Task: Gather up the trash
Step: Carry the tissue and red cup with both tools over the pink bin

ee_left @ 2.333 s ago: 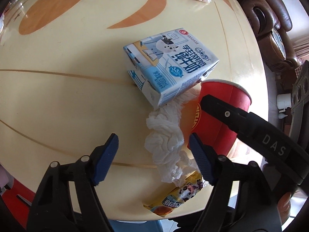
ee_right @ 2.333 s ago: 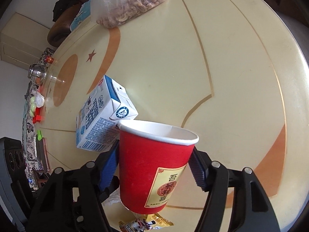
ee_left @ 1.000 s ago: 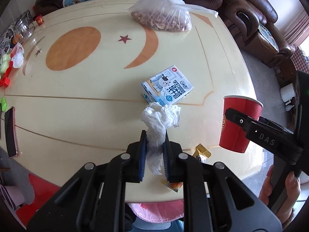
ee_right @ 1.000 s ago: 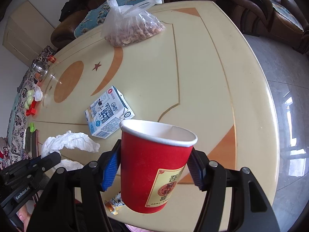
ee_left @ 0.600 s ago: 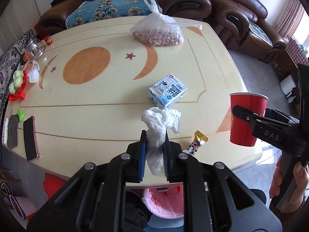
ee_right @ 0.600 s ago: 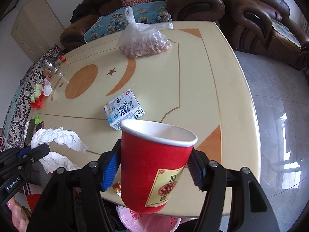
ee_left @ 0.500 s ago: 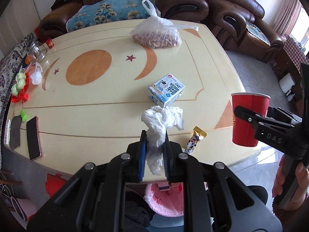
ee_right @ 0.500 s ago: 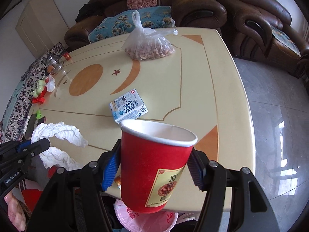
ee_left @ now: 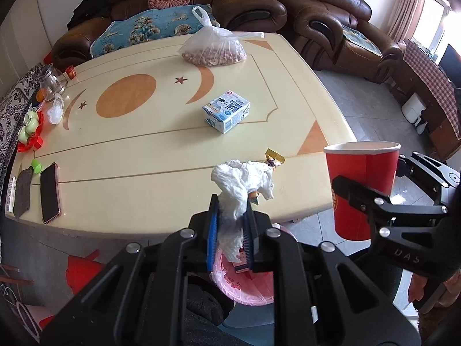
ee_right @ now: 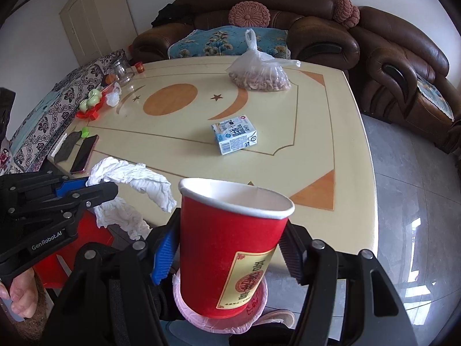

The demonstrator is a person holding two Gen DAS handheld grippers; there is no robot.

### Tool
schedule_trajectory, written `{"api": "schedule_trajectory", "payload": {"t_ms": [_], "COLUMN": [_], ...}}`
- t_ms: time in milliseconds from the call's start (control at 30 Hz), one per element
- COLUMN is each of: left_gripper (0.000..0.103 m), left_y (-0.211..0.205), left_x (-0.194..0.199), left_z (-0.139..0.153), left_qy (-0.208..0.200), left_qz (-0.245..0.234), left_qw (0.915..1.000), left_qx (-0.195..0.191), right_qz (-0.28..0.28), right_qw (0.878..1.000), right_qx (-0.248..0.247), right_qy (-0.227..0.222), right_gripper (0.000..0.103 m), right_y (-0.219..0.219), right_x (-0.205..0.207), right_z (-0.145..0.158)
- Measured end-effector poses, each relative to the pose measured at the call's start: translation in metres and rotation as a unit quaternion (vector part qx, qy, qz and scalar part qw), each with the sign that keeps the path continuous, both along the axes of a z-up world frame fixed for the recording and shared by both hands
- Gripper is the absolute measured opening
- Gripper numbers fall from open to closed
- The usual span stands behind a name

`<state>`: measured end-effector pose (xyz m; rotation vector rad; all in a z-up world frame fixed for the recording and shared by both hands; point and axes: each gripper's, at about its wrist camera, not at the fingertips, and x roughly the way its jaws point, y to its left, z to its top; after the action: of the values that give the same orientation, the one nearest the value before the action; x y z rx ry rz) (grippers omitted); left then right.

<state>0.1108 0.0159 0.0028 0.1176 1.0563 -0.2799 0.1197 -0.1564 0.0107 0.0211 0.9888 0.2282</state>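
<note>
My left gripper (ee_left: 230, 230) is shut on a crumpled white tissue (ee_left: 242, 184) and holds it off the near edge of the cream table (ee_left: 161, 150), above a bin with a pink liner (ee_left: 247, 294). My right gripper (ee_right: 227, 250) is shut on a red paper cup (ee_right: 227, 248), upright, held over the same pink-lined bin (ee_right: 219, 317). A blue and white milk carton (ee_left: 226, 111) lies on the table's middle. A yellow snack wrapper (ee_left: 273, 157) lies near the table's front edge. The tissue also shows in the right wrist view (ee_right: 132, 178).
A clear bag of nuts (ee_left: 214, 50) sits at the table's far side. A phone (ee_left: 49, 191), a dark cloth, a glass jar (ee_left: 52, 82) and small toys lie along the left edge. Brown sofas (ee_left: 288, 8) ring the table. A red stool (ee_right: 72, 248) stands below left.
Both grippers have pulled back and up from the table with the tissue and the cup. They now hang past the front edge, over the pink-lined bin.
</note>
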Motion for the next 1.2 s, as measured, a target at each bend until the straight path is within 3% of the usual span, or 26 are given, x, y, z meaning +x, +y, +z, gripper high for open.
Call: {"api": "schedule_trajectory", "payload": {"t_ms": [533,1200], "left_gripper": [0.016,0.016], "left_y": [-0.004,-0.023], "left_x": [-0.05,-0.058], "left_z": [-0.067,-0.173], "left_qy": [0.046,0.132], "left_qz": [-0.026,-0.054], "left_qw": [0.9986,0.9893], "left_qx": [0.006,0.032], "right_qz": [0.027,-0.008], "right_qw": [0.999,0.997], "right_qx": [-0.038,-0.026], "right_qy": [0.0,0.073], "right_gripper": [0.061,0.061], "right_y": [0.028,0.018], "right_x": [-0.073,-0.083], "right_z": [-0.029,-0.131]}}
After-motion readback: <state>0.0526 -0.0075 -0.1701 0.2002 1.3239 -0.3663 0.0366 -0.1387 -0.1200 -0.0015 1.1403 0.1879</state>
